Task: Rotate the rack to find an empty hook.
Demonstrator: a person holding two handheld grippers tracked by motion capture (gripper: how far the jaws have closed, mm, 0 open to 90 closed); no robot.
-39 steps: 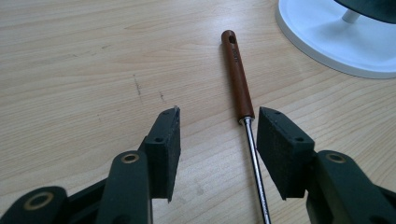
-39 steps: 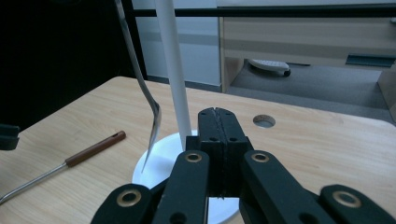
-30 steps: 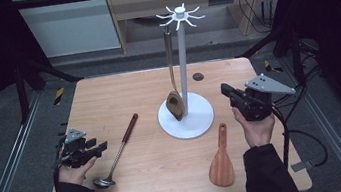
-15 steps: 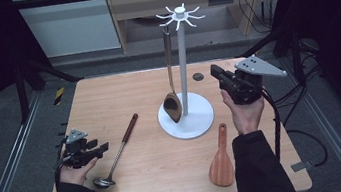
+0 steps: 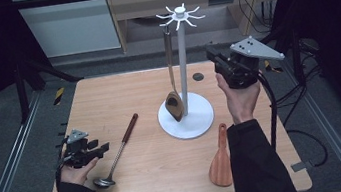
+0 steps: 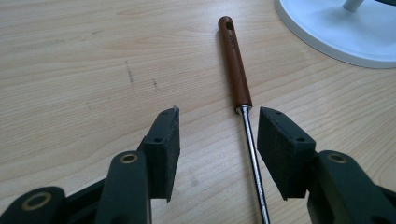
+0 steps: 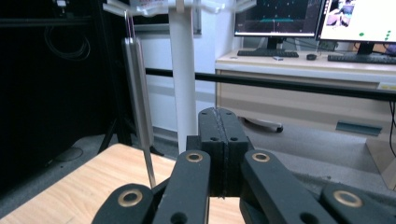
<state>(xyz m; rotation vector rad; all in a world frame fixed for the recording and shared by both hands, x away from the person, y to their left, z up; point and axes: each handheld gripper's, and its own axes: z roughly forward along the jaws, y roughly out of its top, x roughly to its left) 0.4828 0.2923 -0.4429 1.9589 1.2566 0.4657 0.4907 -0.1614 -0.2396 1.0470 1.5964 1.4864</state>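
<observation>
1. The left gripper (image 5: 96, 149) rests at the table's (image 5: 122, 90) near left, jaws parted around the ladle's (image 5: 116, 154) shaft without touching it.
2. The right gripper (image 5: 210, 54), jaws clenched on nothing, is raised just right of the white rack (image 5: 184, 74), where a spoon (image 5: 172, 80) hangs.

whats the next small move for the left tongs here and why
Probably ease the left tongs down and close on the ladle. Its steel shaft already lies between the open pads, just below the brown handle, untouched. The spoon hangs on the white rack, and the right tongs are shut, holding nothing.
</observation>
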